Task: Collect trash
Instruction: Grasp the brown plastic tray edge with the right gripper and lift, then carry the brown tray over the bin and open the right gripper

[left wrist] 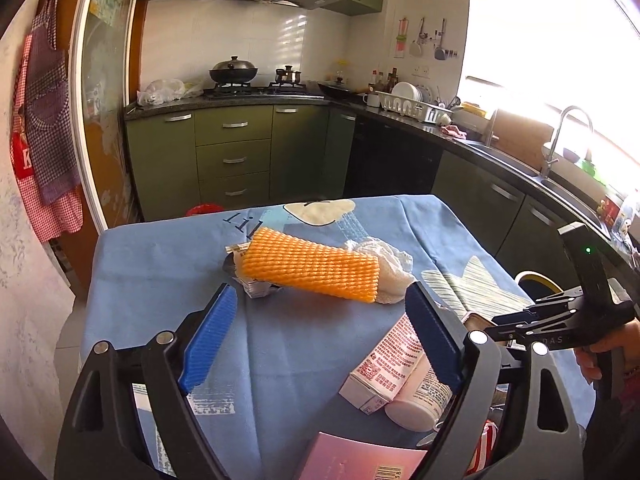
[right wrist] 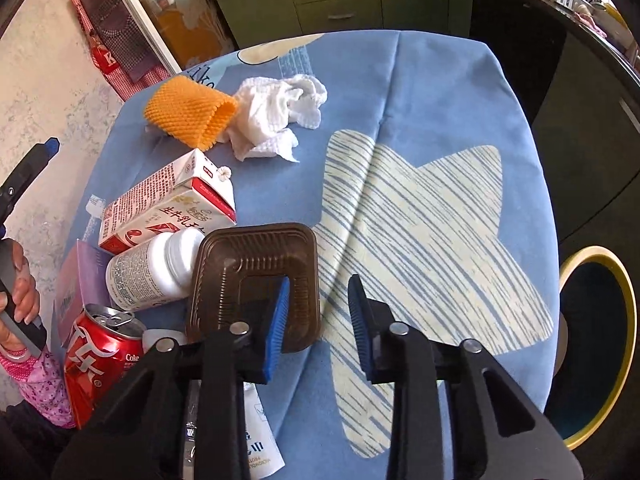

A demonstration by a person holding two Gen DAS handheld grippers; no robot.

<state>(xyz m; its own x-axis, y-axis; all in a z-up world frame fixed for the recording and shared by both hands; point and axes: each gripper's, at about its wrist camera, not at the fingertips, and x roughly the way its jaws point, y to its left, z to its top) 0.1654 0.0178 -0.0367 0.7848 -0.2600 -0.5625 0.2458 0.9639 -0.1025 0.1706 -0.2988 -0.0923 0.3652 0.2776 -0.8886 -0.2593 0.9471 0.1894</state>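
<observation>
Trash lies on a blue tablecloth (right wrist: 432, 92). An orange foam net sleeve (left wrist: 312, 266) lies ahead of my open, empty left gripper (left wrist: 320, 300), with a crumpled white tissue (left wrist: 390, 264) at its right end and a foil wrapper (left wrist: 256, 286) under its left end. In the right wrist view the sleeve (right wrist: 188, 114) and tissue (right wrist: 276, 116) lie far ahead. My right gripper (right wrist: 318, 308) is open. Its left finger (right wrist: 276, 320) overlaps a brown plastic tray (right wrist: 256, 264). A milk carton (right wrist: 168, 204), white bottle (right wrist: 156, 268) and red Coke can (right wrist: 100, 356) lie left of it.
A yellow-rimmed bin (right wrist: 596, 336) stands on the floor right of the table. A pink box (left wrist: 360, 458) lies near the table's front edge. Green kitchen cabinets (left wrist: 236, 156), a stove and a sink counter (left wrist: 516, 160) run behind and to the right.
</observation>
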